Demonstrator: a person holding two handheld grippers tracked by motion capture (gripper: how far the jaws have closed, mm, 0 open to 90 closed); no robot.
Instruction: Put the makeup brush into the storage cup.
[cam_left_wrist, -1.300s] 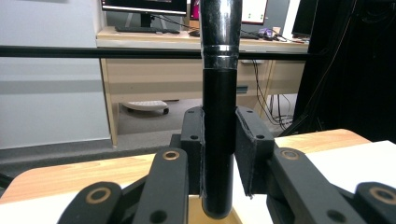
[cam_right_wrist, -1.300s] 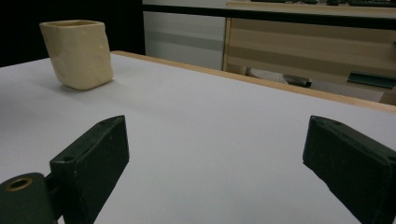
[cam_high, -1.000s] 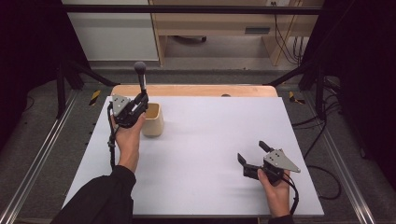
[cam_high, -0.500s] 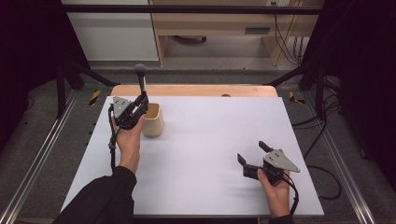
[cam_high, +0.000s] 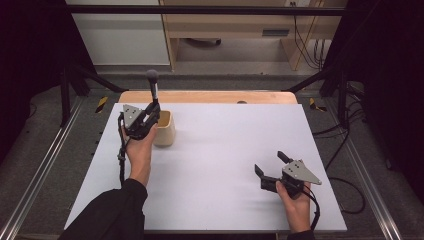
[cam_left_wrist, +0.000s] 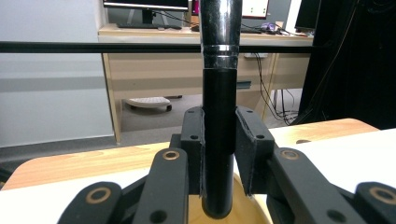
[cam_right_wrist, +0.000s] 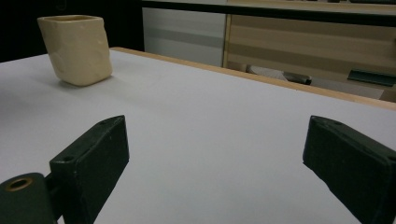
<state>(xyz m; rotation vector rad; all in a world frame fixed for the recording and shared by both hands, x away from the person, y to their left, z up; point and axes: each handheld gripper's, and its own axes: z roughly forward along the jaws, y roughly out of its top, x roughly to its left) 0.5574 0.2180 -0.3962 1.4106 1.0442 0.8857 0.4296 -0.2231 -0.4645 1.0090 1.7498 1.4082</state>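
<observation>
Left gripper (cam_high: 150, 114) clamped on upright makeup brush (cam_left_wrist: 218, 116), handle end above cream cup (cam_high: 164, 128); lowering straight in probably next. Right gripper (cam_high: 270, 167) wide, empty, far from cup.

No readable text, label, brand, number or sign anywhere. Monitors behind the brush (cam_left_wrist: 219, 93) too blurred to make out. Yellow-and-black hazard stripes at the table's (cam_high: 225, 150) far corners, no wording on them.
</observation>
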